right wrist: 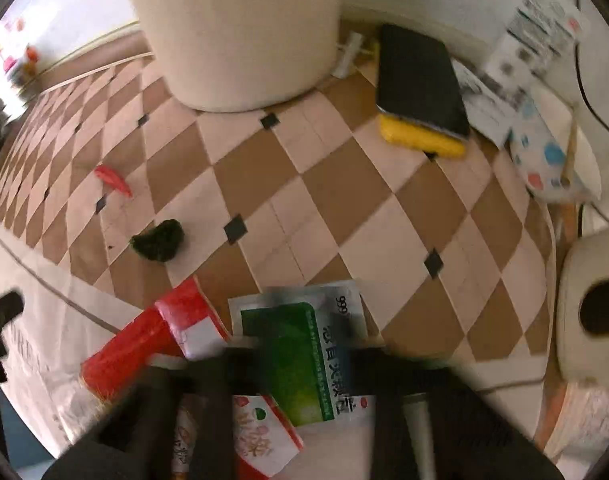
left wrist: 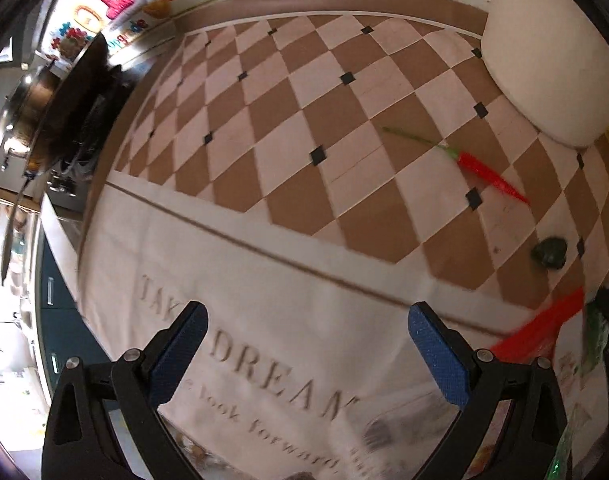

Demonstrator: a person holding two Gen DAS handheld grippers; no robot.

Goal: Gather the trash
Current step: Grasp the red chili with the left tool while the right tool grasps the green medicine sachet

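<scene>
Wrappers: green sachet is lying long-axis forward between the right tongs, which are closing narrow on it; left tongs are gaping wide, well left.

Wrappers, a chilli and a dark clump lying on the checked cloth

A green-and-white sachet lies flat, overlapping a red-and-white packet to its left and a white wrapper with red print under its near end. Farther out a dark green clump sits alone on a pale square, and beyond it a red chilli with a green stalk lies aslant, near the base of a cream bin
</scene>
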